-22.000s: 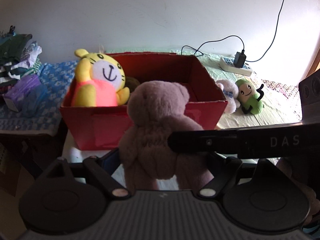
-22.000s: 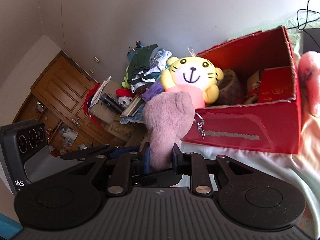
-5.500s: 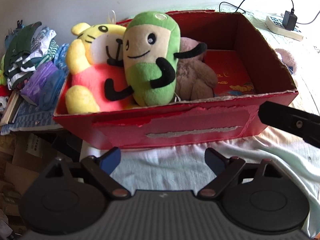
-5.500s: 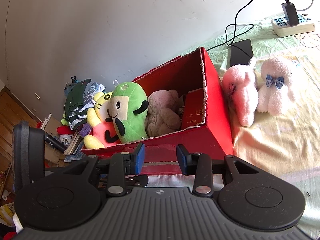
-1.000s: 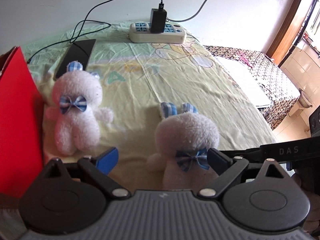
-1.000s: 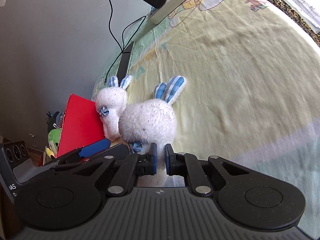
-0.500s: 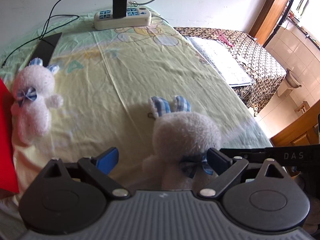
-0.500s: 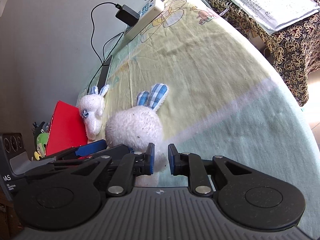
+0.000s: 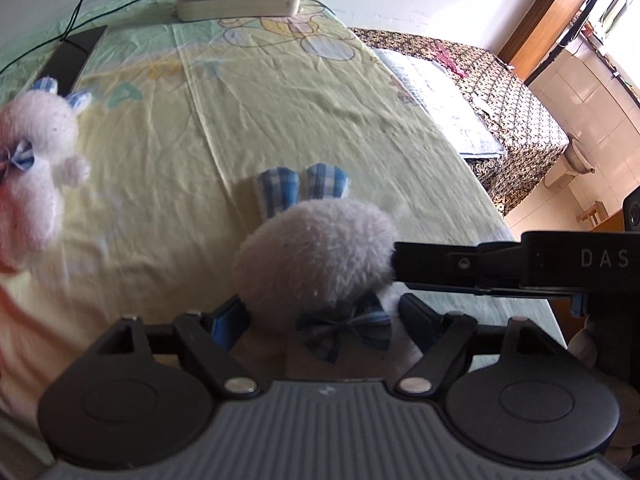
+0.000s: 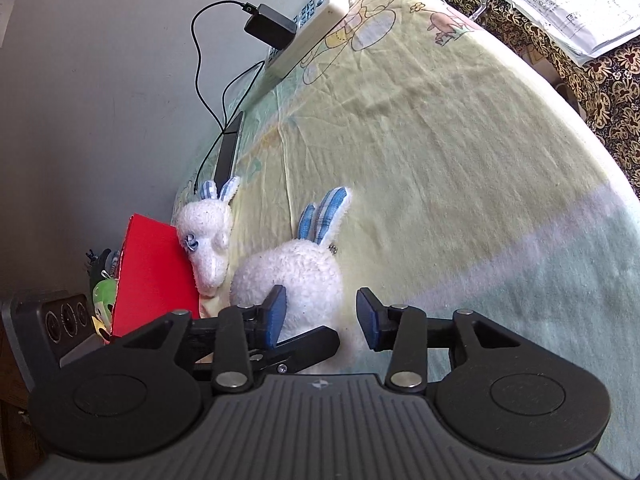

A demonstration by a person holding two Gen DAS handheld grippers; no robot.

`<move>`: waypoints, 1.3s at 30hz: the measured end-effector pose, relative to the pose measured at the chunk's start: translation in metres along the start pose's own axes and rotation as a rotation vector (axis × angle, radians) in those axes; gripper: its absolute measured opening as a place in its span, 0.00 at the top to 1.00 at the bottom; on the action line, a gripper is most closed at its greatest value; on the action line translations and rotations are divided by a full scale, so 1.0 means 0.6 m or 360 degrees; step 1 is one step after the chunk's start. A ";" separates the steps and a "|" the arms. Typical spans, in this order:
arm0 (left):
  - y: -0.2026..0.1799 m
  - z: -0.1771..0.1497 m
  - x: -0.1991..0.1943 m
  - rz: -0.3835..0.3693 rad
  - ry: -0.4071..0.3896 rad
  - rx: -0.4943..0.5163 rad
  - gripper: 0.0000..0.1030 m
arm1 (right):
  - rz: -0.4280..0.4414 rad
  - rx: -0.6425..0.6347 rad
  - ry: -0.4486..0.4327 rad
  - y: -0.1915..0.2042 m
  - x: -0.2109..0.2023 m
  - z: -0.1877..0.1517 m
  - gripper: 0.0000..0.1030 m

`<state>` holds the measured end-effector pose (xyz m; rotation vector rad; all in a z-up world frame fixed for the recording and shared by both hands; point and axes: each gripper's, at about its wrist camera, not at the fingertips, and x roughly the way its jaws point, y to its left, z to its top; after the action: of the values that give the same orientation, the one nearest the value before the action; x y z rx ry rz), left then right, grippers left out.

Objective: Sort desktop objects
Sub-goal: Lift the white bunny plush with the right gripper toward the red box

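Note:
A white plush bunny (image 9: 316, 260) with blue checked ears and a blue bow stands on the yellow sheet between the fingers of my left gripper (image 9: 323, 316). The jaws are wide, one fingertip at each side of its body. My right gripper (image 10: 322, 314) is open just behind the same bunny (image 10: 296, 272), and one of its fingers (image 9: 440, 268) reaches the bunny's head from the right. A second, similar bunny (image 10: 208, 236) leans against the red box (image 10: 152, 276); the left wrist view shows this second bunny (image 9: 32, 168) at its left edge.
At the back lie a power strip (image 9: 240, 0) with a black charger and a dark phone (image 9: 72, 56). A stack of papers (image 10: 560, 0) rests on a patterned surface past the table's right edge. A green plush (image 10: 102, 292) shows behind the box.
My right gripper, shut on the bunny half a second ago, has opened. The left gripper's fingers have narrowed a little around the bunny's body.

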<state>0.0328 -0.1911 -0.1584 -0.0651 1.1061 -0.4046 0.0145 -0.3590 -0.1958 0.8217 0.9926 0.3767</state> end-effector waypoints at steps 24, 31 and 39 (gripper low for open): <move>0.005 -0.066 -0.091 0.0270 -0.0169 0.0051 0.26 | 0.0292 0.0013 0.0248 0.046 0.024 -0.044 0.66; 0.046 -0.102 -0.143 0.0340 -0.0243 -0.0019 0.26 | 0.0336 -0.0058 0.0326 0.094 0.051 -0.076 0.75; 0.100 -0.127 -0.200 0.0346 -0.0319 -0.0029 0.26 | 0.0365 -0.0103 0.0314 0.162 0.079 -0.105 0.75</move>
<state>-0.0629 -0.0822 -0.1052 -0.0010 0.9078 -0.1886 -0.0074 -0.2387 -0.1679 0.8535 1.0654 0.6939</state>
